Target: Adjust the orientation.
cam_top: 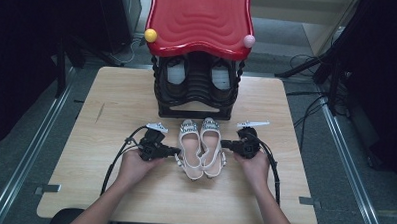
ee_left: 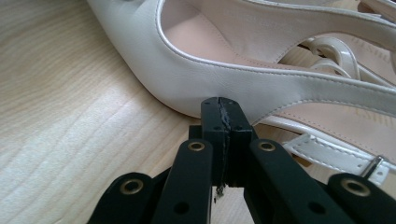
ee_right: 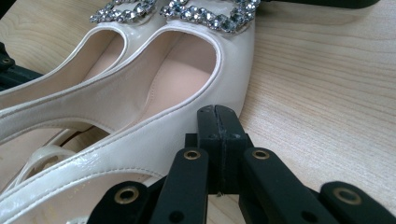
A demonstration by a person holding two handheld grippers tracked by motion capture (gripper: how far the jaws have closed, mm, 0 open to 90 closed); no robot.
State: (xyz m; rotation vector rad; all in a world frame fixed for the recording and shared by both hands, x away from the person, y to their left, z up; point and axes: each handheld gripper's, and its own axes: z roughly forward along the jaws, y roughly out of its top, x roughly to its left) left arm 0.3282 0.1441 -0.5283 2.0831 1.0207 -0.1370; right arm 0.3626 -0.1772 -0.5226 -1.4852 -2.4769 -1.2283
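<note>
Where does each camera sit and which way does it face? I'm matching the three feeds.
High view: above the person's side, looking forward and down on the table; both forearms and hands show.
Left gripper view: rides the left gripper, facing the left shoe; its shut jaws show.
Right gripper view: rides the right gripper, facing the right shoe; shut jaws show.
Shared: the white shoes on the wooden table.

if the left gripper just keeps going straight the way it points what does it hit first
The left gripper, jaws shut, points at the outer side of the left shoe. It would meet that side wall almost at once; whether it already touches is unclear.
</note>
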